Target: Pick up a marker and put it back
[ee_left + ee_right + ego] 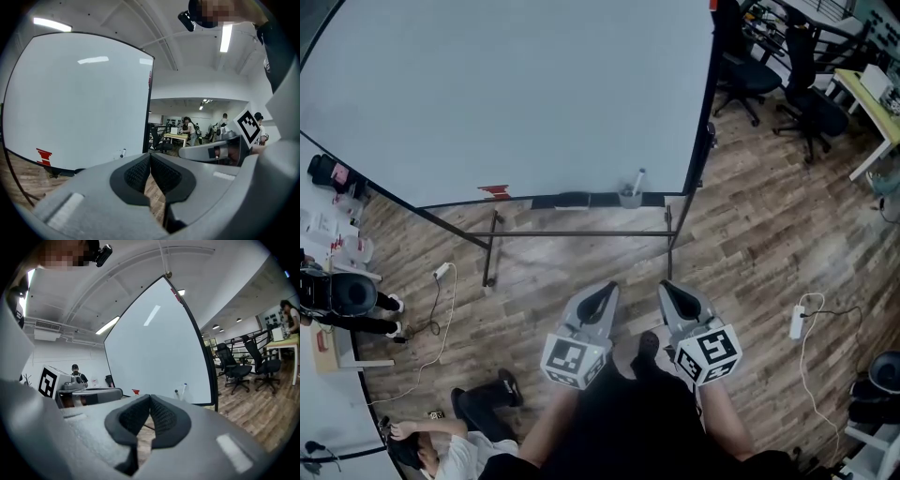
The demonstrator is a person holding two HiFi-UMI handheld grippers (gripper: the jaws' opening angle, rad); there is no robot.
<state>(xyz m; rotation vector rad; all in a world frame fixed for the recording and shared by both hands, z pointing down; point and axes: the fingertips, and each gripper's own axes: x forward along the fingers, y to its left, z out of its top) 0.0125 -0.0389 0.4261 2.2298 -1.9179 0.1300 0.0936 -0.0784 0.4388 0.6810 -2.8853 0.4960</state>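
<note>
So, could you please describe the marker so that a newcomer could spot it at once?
Find the big whiteboard; on its bottom ledge, near the right-hand post, sits a small grey cup. The pale marker sticks up out of it, while the dark block and red item to its left lie flat.

A big whiteboard (506, 94) stands on the wooden floor (750, 244). A dark tray (600, 200) runs along part of its bottom edge. Near the tray's right end sits a small cup (630, 198), and a marker (638, 177) sticks up out of it. A red thing (495, 191) sits further left on the same edge. The left tongs (607, 287) and the right tongs (667, 286) are side by side over the floor. They point at the board but are well apart from it. Each pair has its tips pressed together. Black chairs (811, 111) stand beyond the board's right edge.
</note>
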